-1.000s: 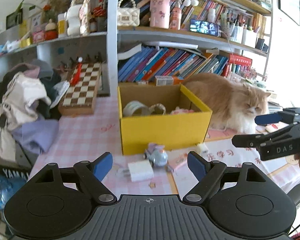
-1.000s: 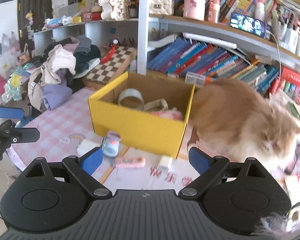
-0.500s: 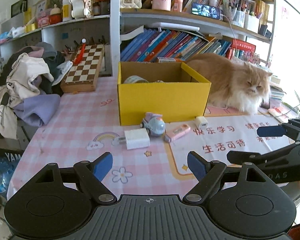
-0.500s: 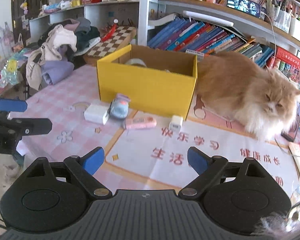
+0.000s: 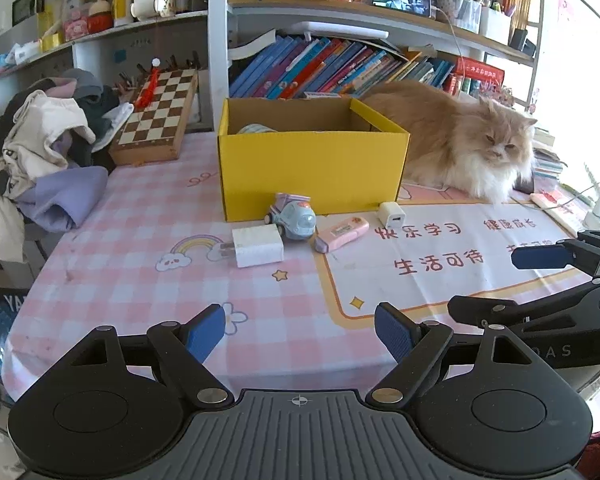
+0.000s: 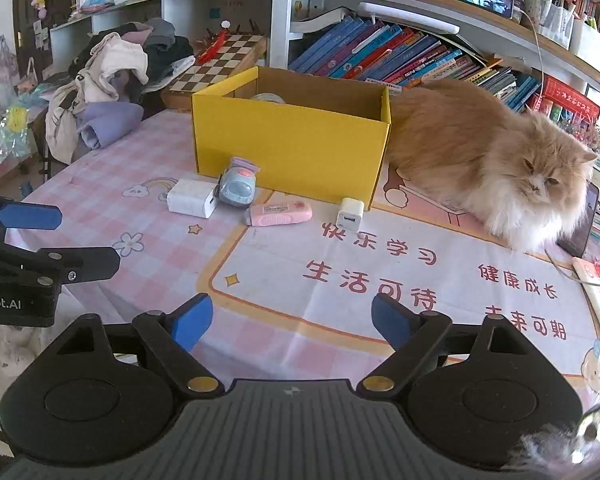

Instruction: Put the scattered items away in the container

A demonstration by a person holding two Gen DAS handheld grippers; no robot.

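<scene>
Ahead of the jaws, the yellow box (image 5: 312,172) wall hides its contents (1 pale rim (image 5: 256,129) peeks out); the cat (image 6: 480,152) conceals the bench behind it.

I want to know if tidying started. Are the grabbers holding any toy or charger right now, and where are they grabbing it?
Nothing is held. The left gripper and the right gripper are both open and empty, apart from the toy car and chargers.

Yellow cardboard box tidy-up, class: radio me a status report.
Left gripper and right gripper open, empty. Yellow cardboard box awaits; white flat charger, blue toy car, pink eraser case, small white cube plug outside. Orange fluffy cat beside box.
</scene>
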